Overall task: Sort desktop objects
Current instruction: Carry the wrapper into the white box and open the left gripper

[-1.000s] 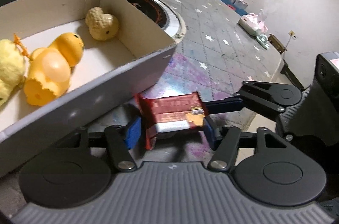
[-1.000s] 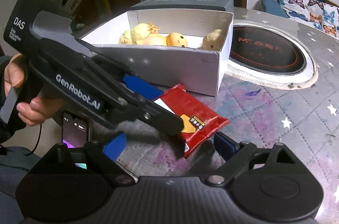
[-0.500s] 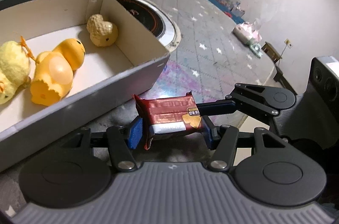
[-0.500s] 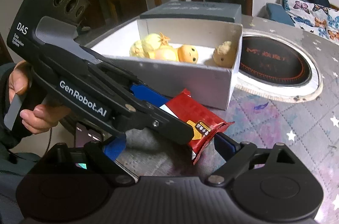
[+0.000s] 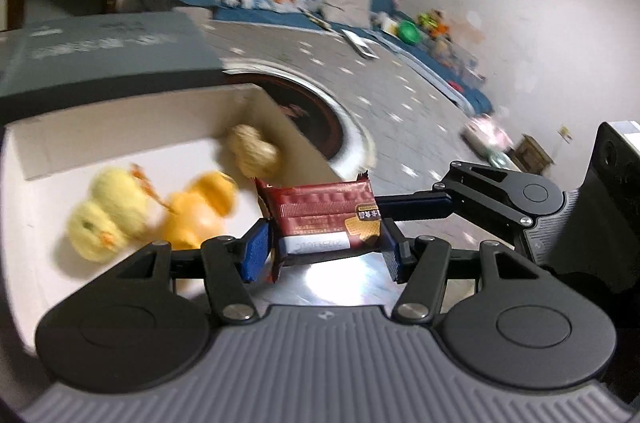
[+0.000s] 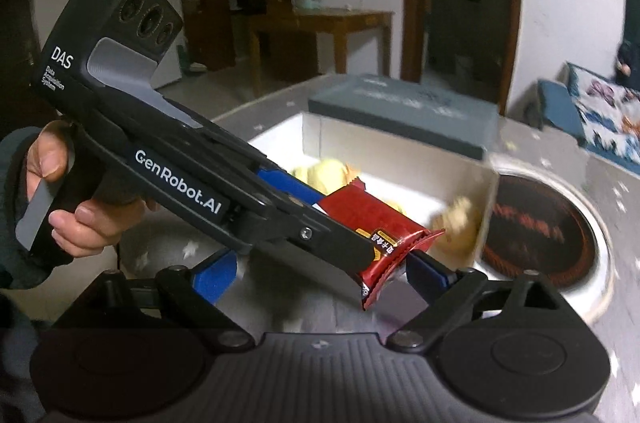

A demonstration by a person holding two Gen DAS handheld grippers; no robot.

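Observation:
A red snack packet (image 5: 324, 211) is clamped crosswise between the blue pads of my left gripper (image 5: 323, 251), which is shut on it. The packet (image 6: 372, 219) hangs in the air over the near wall of the open white box (image 5: 120, 127). Inside the box lie a yellow plush chick (image 5: 104, 219), an orange duck toy (image 5: 200, 211) and a beige peanut-shaped toy (image 5: 252, 153). My right gripper (image 6: 320, 275) is open just below and behind the packet, holding nothing. A hand (image 6: 80, 219) grips the left tool's handle.
The box's grey lid (image 6: 404, 107) lies behind the box. A round dark hotplate (image 6: 540, 227) is set into the star-patterned table (image 5: 400, 111) to the right. Small items sit at the table's far edge (image 5: 408, 31). A pink-white object (image 5: 486, 139) lies further right.
My left gripper has lifted the red packet off the table and carried it up over the box's near wall. The right gripper has stayed open and risen alongside.

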